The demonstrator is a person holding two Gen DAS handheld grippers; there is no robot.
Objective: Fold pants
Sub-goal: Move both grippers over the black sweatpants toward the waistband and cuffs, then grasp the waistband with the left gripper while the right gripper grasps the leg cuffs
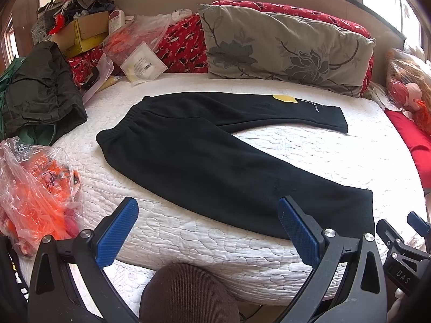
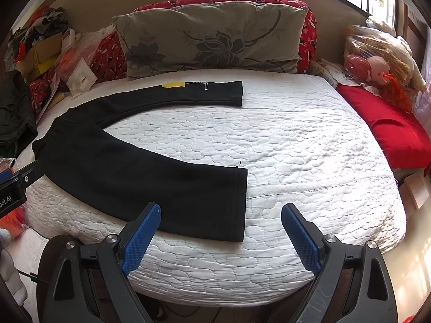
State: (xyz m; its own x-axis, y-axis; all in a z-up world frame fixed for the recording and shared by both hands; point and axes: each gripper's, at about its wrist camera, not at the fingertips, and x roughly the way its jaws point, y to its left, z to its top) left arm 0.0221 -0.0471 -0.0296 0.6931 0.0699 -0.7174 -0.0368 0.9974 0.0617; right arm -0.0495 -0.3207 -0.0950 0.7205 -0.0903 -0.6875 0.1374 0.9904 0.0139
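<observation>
Black pants [image 1: 204,145] [image 2: 126,172] lie flat on the white quilted mattress [image 1: 215,239] [image 2: 309,145], waistband to the left, legs spread apart in a V. The far leg carries a yellow patch [image 1: 284,98] [image 2: 173,85]. My left gripper [image 1: 207,210] hovers open above the mattress's near edge, in front of the near leg, with nothing between its blue pads. Open as well, my right gripper [image 2: 221,215] hangs just short of the near leg's hem [image 2: 239,204], gripping nothing. The right gripper's body also shows at the right edge of the left wrist view.
A grey floral pillow [image 1: 285,48] [image 2: 212,37] and red cushions [image 2: 390,132] line the back and right. Plastic bags with orange items [image 1: 35,188], a dark green garment [image 1: 40,91] and a cluttered box [image 1: 80,32] crowd the left. A brown knee [image 1: 188,293] is below the left gripper.
</observation>
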